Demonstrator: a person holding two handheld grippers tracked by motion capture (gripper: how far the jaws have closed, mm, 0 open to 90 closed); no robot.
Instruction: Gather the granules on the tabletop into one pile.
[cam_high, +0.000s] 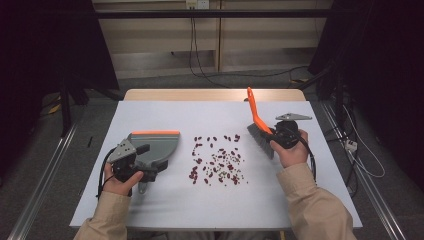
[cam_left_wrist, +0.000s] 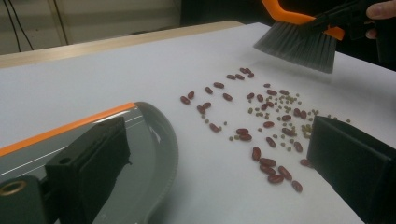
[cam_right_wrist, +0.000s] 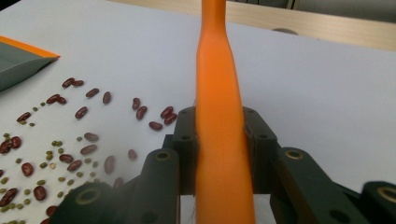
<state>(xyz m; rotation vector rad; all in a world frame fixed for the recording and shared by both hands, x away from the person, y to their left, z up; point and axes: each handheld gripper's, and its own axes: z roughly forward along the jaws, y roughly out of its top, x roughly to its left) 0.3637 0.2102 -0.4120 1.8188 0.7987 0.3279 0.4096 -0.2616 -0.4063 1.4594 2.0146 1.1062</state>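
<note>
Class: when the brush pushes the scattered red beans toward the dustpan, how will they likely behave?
The red beans look smooth and rounded, so they'd probably roll and scatter on the table. The soft-looking brush bristles may let some slip past.

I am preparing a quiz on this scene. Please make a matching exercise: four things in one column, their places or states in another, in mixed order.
Things:
1. brush
2. dustpan
3. beans
4. table

States:
a. scattered in the middle
b. held by the left gripper
c. covered in white
d. clamped by its orange handle in the right gripper

Pairs: 1-d, 2-b, 3-a, 4-c
</note>
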